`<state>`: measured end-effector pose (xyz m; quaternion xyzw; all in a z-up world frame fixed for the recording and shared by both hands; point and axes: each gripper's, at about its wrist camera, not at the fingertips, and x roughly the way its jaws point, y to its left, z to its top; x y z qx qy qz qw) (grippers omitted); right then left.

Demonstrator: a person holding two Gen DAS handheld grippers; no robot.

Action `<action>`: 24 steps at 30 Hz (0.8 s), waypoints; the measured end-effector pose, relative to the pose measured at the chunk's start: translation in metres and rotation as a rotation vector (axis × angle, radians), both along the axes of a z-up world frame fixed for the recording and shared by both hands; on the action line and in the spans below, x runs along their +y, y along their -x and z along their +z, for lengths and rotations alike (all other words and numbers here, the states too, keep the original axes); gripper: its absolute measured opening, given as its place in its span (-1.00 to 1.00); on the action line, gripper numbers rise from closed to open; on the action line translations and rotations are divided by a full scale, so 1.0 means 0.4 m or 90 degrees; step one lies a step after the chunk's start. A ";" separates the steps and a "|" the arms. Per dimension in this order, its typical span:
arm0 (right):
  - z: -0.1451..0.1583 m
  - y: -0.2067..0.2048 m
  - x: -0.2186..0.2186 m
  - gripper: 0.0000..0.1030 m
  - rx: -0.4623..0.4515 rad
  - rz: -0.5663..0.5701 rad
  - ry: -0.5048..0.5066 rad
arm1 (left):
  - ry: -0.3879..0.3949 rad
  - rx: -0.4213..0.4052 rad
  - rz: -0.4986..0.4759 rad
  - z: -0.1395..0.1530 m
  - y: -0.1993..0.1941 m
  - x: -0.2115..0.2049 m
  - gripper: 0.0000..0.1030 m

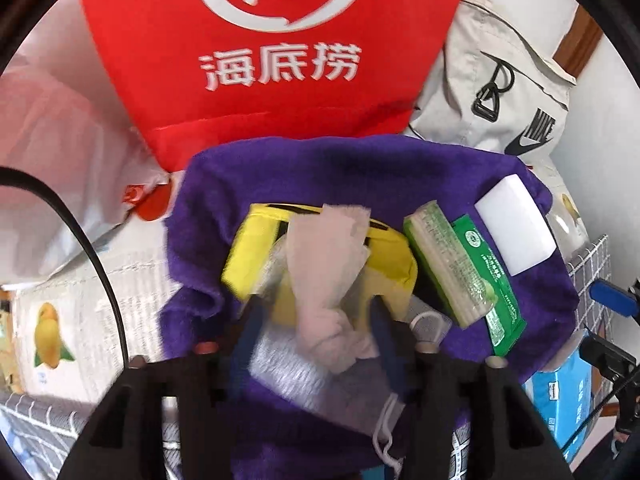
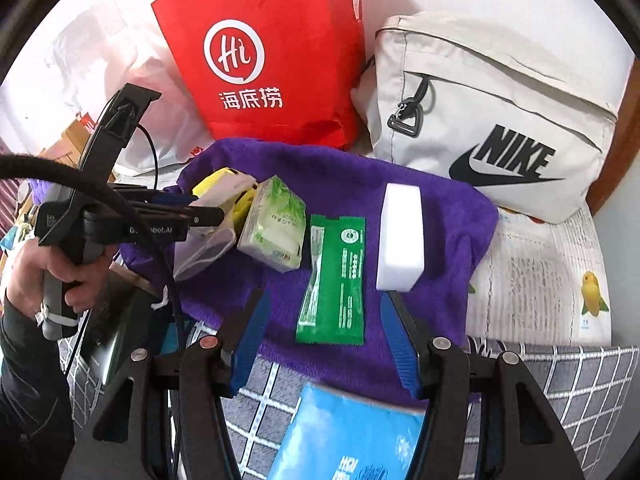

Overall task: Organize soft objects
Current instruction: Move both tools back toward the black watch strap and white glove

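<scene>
A purple towel [image 1: 320,168] carries a yellow pouch [image 1: 396,256], a green tissue pack [image 1: 448,264], a green wipe packet [image 1: 500,308] and a white sponge block [image 1: 516,228]. A crumpled beige cloth [image 1: 324,264] lies over the pouch, between the blue fingers of my left gripper [image 1: 316,308]; the jaws stand apart and do not press on it. The right wrist view shows the left gripper [image 2: 216,214] in a person's hand [image 2: 44,280]. My right gripper [image 2: 324,298] hovers open over the wipe packet [image 2: 336,280], with the sponge block [image 2: 400,236] beyond its right finger.
A red paper bag [image 2: 272,60] and a beige Nike bag [image 2: 492,120] stand behind the towel, with a white plastic bag [image 2: 100,68] to the left. A packed face mask [image 1: 288,368] lies under the left gripper. A blue packet [image 2: 352,432] sits on the grid-patterned cloth [image 2: 560,384].
</scene>
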<state>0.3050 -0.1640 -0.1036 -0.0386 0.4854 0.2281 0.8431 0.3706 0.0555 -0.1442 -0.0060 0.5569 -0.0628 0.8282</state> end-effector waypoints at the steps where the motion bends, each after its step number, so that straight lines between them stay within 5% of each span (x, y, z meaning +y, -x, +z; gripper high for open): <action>1: 0.005 0.012 -0.007 0.12 -0.001 -0.002 -0.004 | -0.004 -0.008 0.001 0.009 0.011 0.003 0.19; 12: 0.040 0.144 -0.060 0.12 -0.015 -0.023 -0.039 | 0.011 -0.051 0.003 0.115 0.143 0.018 0.19; 24: 0.018 0.395 -0.046 0.13 -0.023 0.007 -0.046 | 0.030 -0.095 -0.002 0.185 0.396 0.010 0.20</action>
